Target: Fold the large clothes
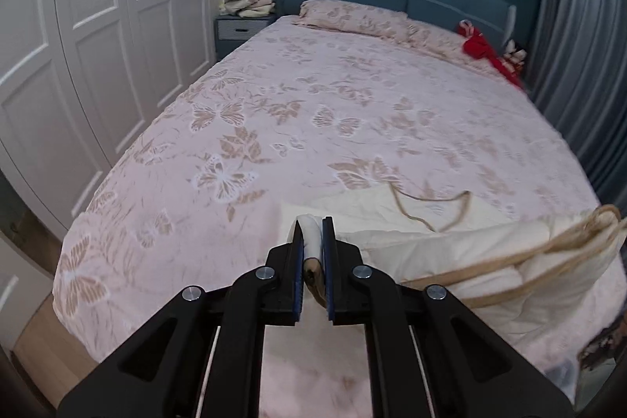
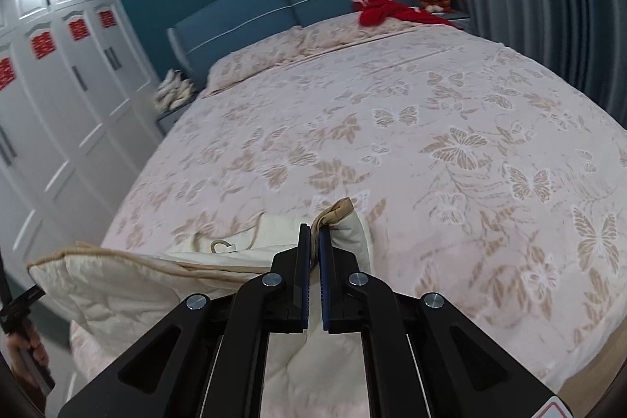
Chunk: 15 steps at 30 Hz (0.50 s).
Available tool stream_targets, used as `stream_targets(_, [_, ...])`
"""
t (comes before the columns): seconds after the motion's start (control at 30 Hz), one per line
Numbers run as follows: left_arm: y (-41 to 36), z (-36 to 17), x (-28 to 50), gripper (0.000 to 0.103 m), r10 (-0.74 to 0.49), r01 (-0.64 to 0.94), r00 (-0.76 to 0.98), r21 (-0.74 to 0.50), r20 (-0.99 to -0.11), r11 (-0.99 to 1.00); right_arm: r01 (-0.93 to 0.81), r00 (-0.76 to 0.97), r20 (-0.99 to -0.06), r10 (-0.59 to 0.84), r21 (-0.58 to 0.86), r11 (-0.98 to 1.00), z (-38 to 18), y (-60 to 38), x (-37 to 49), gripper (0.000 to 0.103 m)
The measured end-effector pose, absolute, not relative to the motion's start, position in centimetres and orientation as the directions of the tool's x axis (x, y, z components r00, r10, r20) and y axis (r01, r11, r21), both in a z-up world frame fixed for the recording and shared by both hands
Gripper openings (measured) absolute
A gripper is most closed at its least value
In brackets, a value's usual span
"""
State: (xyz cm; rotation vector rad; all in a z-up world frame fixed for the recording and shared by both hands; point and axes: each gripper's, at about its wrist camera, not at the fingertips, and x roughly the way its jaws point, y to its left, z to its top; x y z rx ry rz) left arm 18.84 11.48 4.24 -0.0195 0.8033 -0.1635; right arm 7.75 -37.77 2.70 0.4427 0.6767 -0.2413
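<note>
I am pinching the quilted cream garment (image 1: 450, 249), tan-trimmed, at the bed's (image 1: 333, 104) near edge. My left gripper (image 1: 312, 234) is clamping one rolled corner; my right gripper (image 2: 314, 234) is clamping another, jaws nearly closed.

The left gripper (image 1: 312, 234) is clamped on a rolled corner of the cream quilted garment (image 1: 450, 253), whose tan-trimmed edge runs off to the near right. The garment lies at the near end of the bed (image 1: 313, 96), on a pink butterfly-print cover. A red garment (image 1: 484, 51) lies by the far right pillow.
</note>
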Motion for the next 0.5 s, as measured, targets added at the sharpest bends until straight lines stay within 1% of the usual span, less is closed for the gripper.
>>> stream_targets(0.2, [9.4, 0.7, 23.9, 0.008, -0.098, 0.097, 0.659, -0.045, -0.746, 0.994, 0.43, 0.728, -0.672, -0.136, 0.293, 0.854, -0.9, -38.1, 11.5, 0.003])
stream_targets(0.37, [8.5, -2.4, 26.9, 0.008, -0.069, 0.068, 0.627, -0.034, -0.776, 0.997, 0.456, 0.705, -0.694, -0.149, 0.282, 0.844, -3.2, -38.3, 13.9, 0.003])
stream_targets(0.5, [7.7, -4.8, 28.6, 0.008, -0.033, 0.054, 0.605, -0.001, -0.795, 0.999, 0.476, 0.68, -0.714, -0.163, 0.262, 0.84, -5.1, -38.5, 15.7, 0.003])
